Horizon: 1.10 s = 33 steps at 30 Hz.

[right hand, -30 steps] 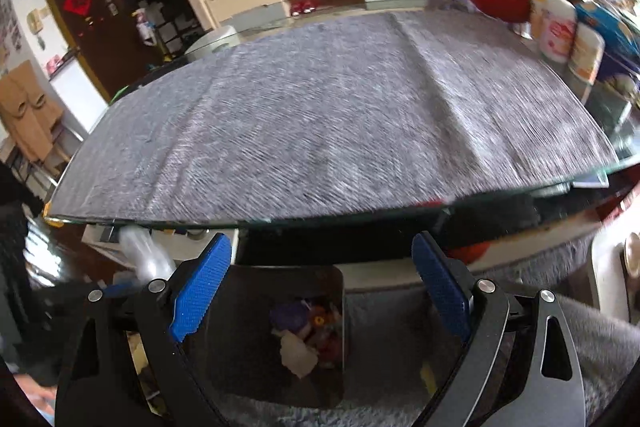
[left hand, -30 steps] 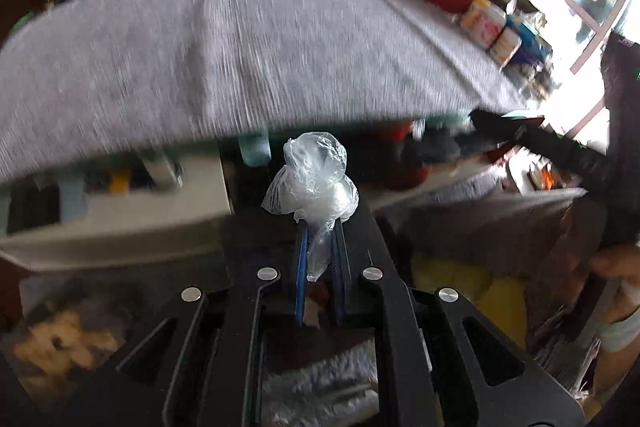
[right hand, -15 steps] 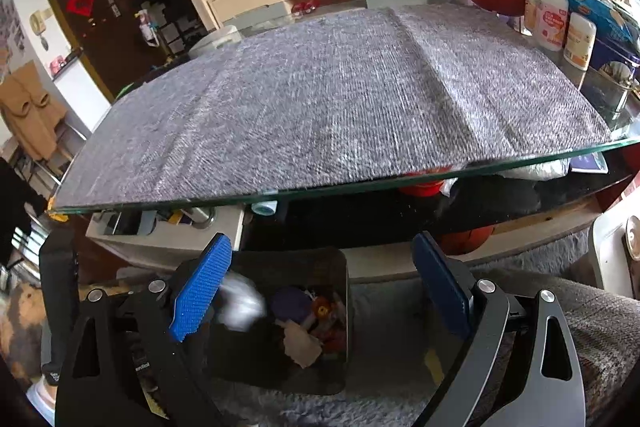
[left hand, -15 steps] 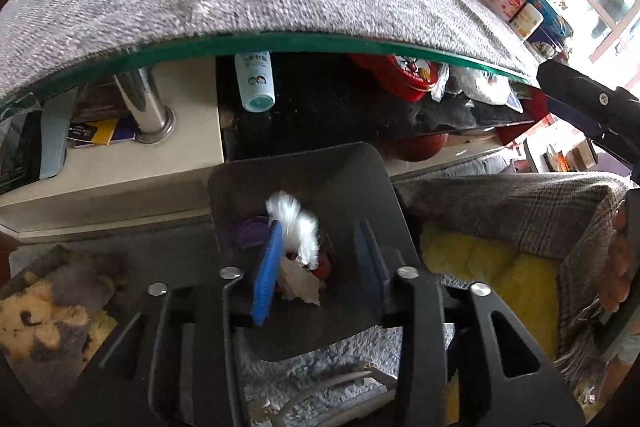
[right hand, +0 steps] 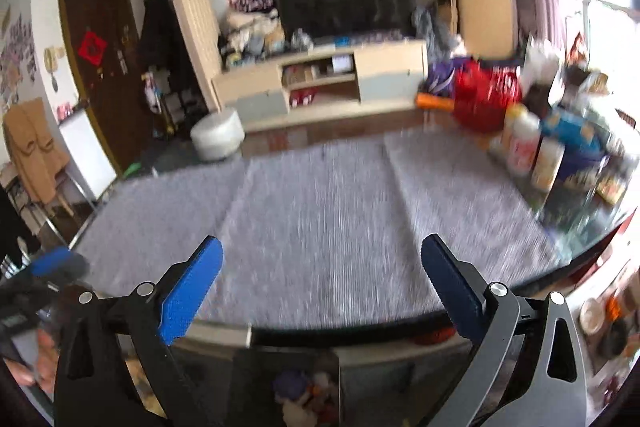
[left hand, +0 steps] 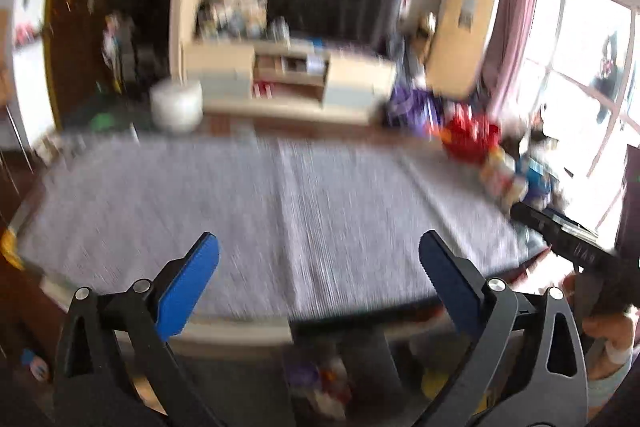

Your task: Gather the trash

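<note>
The left gripper (left hand: 318, 259) has its jaws spread wide with nothing between them, raised over the near edge of the desk (left hand: 304, 203) and its grey cloth (left hand: 240, 195). The right gripper (right hand: 322, 263) is likewise wide open and empty above the same edge. Below the desk rim, a dark bin (right hand: 286, 383) sits on the floor, with blurred, colourful trash (right hand: 304, 395) inside. A red basket (right hand: 486, 95) and bottles (right hand: 524, 147) stand at the desk's far right.
</note>
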Each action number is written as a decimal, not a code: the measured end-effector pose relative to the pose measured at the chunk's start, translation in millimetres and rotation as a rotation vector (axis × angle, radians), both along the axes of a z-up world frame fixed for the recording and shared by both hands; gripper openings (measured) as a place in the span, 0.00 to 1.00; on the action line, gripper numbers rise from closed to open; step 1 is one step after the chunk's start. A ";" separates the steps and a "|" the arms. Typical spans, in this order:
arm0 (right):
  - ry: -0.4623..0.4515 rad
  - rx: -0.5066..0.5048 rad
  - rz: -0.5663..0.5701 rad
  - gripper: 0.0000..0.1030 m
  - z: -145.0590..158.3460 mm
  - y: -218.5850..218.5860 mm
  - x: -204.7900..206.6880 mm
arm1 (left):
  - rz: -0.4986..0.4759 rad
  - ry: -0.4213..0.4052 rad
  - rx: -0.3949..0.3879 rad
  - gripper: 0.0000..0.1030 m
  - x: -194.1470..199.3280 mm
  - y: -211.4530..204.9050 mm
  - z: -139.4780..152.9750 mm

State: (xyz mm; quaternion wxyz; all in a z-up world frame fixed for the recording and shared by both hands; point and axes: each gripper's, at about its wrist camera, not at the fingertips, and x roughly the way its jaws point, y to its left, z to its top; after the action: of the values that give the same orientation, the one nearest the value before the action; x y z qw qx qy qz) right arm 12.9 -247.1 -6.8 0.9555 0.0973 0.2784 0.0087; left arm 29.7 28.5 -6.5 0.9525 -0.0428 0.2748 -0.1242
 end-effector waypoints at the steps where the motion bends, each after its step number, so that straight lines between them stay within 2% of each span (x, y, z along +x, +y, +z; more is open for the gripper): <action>1: -0.031 -0.008 -0.013 0.97 12.3 0.2 -2.7 | 0.014 -0.033 0.009 0.92 -4.0 -0.5 12.1; 5: -0.110 -0.075 -0.035 0.97 50.7 5.3 -10.3 | 0.062 -0.132 0.057 0.92 -15.6 0.3 53.0; 10: -0.259 -0.117 -0.096 0.97 104.4 5.2 -30.4 | 0.115 -0.249 0.080 0.92 -31.2 -2.9 89.2; 14: -0.306 -0.197 -0.129 0.97 128.5 11.2 -39.7 | 0.138 -0.327 0.074 0.92 -45.4 -8.0 111.4; 19: -0.340 -0.214 -0.192 0.97 130.2 17.7 -59.8 | 0.189 -0.379 0.093 0.92 -62.9 -14.4 116.5; 26: -0.372 -0.196 -0.272 0.97 120.1 17.9 -89.2 | 0.222 -0.401 0.108 0.92 -83.6 -14.2 111.1; 33: -0.391 -0.198 -0.234 0.97 120.9 26.5 -101.9 | 0.219 -0.393 0.071 0.92 -94.7 -9.2 106.4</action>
State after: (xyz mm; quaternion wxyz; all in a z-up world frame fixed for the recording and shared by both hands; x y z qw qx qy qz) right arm -89.0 -220.7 114.1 0.9906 0.0314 0.0748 -0.1106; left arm -65.0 19.3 99.9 0.9964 -0.0139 0.0817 -0.0165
